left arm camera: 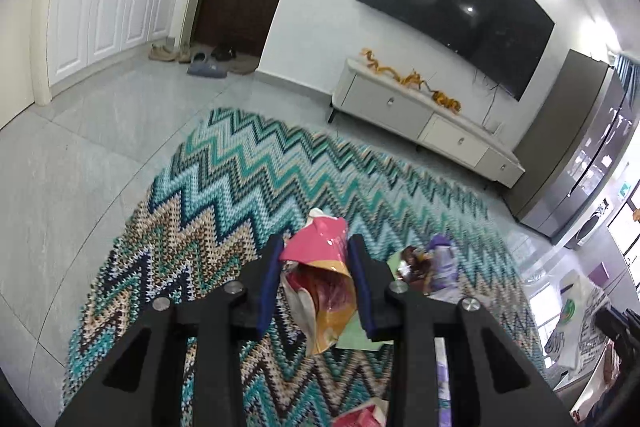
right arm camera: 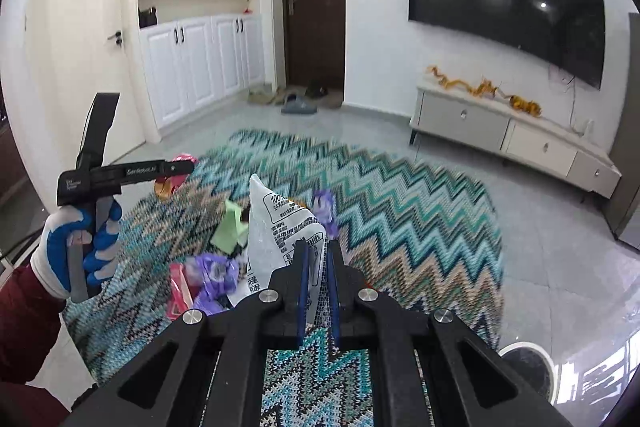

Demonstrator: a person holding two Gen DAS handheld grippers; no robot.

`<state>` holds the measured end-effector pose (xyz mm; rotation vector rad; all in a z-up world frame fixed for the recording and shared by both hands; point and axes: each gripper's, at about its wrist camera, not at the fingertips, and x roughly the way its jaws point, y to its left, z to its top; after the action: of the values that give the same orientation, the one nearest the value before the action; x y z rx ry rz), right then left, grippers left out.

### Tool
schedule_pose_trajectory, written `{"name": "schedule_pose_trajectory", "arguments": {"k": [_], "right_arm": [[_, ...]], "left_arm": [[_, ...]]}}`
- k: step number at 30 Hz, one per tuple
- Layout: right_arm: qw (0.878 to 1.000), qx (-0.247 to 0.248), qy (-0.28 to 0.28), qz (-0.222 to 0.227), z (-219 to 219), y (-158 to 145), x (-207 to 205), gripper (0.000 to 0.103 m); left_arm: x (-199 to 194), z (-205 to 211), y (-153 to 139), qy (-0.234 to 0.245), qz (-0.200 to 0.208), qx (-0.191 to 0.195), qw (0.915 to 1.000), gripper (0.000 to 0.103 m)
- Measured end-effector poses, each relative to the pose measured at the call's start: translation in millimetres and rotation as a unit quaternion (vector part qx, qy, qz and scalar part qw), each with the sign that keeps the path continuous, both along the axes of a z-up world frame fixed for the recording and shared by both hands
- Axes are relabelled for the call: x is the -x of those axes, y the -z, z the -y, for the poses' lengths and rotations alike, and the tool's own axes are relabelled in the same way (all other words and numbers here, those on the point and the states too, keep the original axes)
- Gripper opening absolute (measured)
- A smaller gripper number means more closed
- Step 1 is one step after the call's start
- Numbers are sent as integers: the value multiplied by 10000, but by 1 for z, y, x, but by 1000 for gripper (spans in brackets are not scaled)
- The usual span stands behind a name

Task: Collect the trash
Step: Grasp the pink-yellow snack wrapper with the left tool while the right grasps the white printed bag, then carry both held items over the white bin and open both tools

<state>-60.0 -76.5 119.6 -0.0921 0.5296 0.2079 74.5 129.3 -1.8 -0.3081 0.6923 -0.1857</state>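
Trash is held in both claws, and more of it lies on the zigzag rug point(left arm camera: 248, 163) below.

Left wrist view: the left claw point(left arm camera: 316, 259) is pinched on a pink and orange snack wrapper point(left arm camera: 324, 279). The wrapper is clamped between the two blue pads and is carried clear of the rug. Its long axis runs roughly along the claw's pointing line, with the pink end projecting past the fingertips and the orange end hanging back toward the camera. Just right of the claw and lower, a brown and purple wrapper point(left arm camera: 432, 263) and a green sheet point(left arm camera: 356, 335) are seen on the rug.

Right wrist view: the right claw point(right arm camera: 318, 259) is pressed together on a white printed bag point(right arm camera: 280, 227). The bag stands up and leans left from the pads, its long axis near upright. The remaining pile lies ahead and to the left of this claw: a green paper point(right arm camera: 230, 231), a purple wrapper point(right arm camera: 214, 277) and a red packet point(right arm camera: 178, 287). The pile is located between the two claws. The gloved left hand point(right arm camera: 80, 247) is seen at the far left, raised above the rug. Neither claw is free, so a drop-off is judged necessary before further pieces are taken. No bin is identified with certainty in either view.
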Motion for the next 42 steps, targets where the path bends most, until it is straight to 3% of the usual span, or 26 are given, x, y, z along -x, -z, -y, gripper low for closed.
{"name": "schedule_pose_trajectory", "arguments": {"k": [6,12,17,20,25,27,32,37,42], "right_arm": [[9989,-210,145,394,25,-24,23,9],[9953,-408,585,655,75,-41,41,9],[9892,-415,1230,682,137,-47,48,9],[9835,-458,1638,611,175,-42,50,9],[9667,-567,2475,333,246,-12,51,9],[9575,-637,2812,125,275,8,49,9],[9340,-870,3439,-415,334,61,46,9],[9089,-1193,3877,-968,382,116,46,9],[8878,-1528,4107,-1404,418,158,43,10]], "left_arm": [[17,16,-31,179,209,10,9996,31],[21,71,-69,840,472,51,9953,31],[14,151,-90,1739,502,58,9835,31],[5,220,-92,2463,383,-17,9684,31],[-4,332,-71,3458,77,-269,9379,31],[-5,382,-54,3882,-122,-365,9208,31],[3,480,1,4452,-722,-703,8897,32],[10,545,48,4655,-1155,-1009,8717,32],[6,588,89,4518,-1498,-1173,8716,34]]}}
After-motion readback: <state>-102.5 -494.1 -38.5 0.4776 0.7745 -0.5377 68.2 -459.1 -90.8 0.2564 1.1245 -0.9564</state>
